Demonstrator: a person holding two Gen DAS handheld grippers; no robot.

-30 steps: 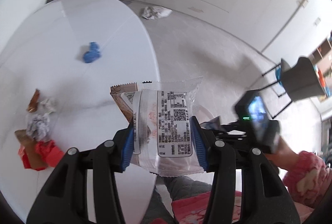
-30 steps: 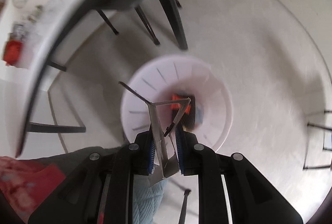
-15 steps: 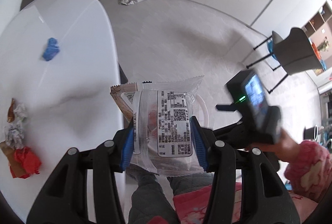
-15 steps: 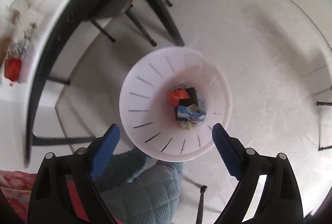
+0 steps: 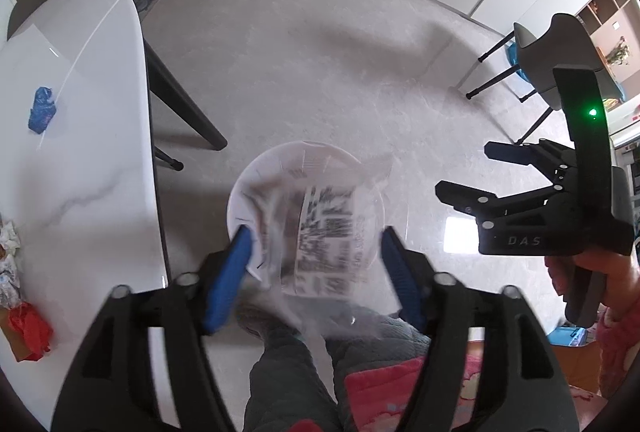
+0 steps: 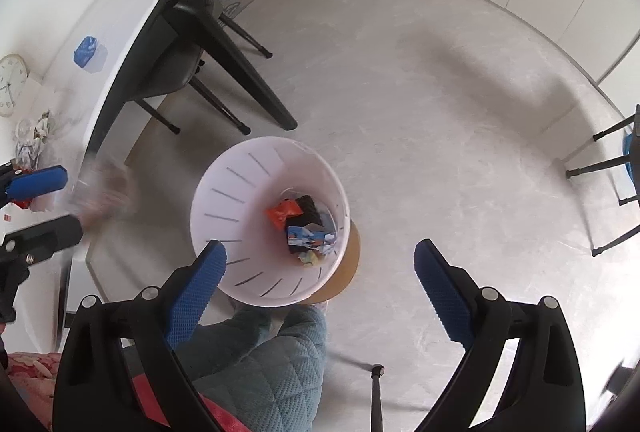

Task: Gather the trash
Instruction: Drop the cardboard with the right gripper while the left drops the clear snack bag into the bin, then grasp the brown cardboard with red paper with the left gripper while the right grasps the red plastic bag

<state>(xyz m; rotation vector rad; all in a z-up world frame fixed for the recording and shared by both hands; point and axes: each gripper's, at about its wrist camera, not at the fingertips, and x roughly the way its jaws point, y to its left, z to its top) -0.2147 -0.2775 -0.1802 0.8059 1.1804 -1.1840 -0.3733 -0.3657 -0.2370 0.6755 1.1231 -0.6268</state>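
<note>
The clear wrapper point(image 5: 324, 232), blurred, stands lengthwise between the left gripper's point(image 5: 316, 264) 2 spread, untouching pads, above the white bin point(image 5: 256, 176). The right gripper point(image 6: 320, 272) gapes empty, angled down over that bin.

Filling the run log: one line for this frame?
left gripper: open, clear wrapper dropping | right gripper: open, empty | white bin: below

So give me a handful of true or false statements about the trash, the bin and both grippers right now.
1. The left gripper has its jaws spread, with the clear wrapper blurred between them. True.
2. The white bin is empty. False: several wrappers lie inside.
3. The right gripper is shut on a wrapper. False: it is open and holds nothing.
4. A blue crumpled piece lies on the white table. True.
5. The bin stands on the table. False: it stands on the floor.
</note>
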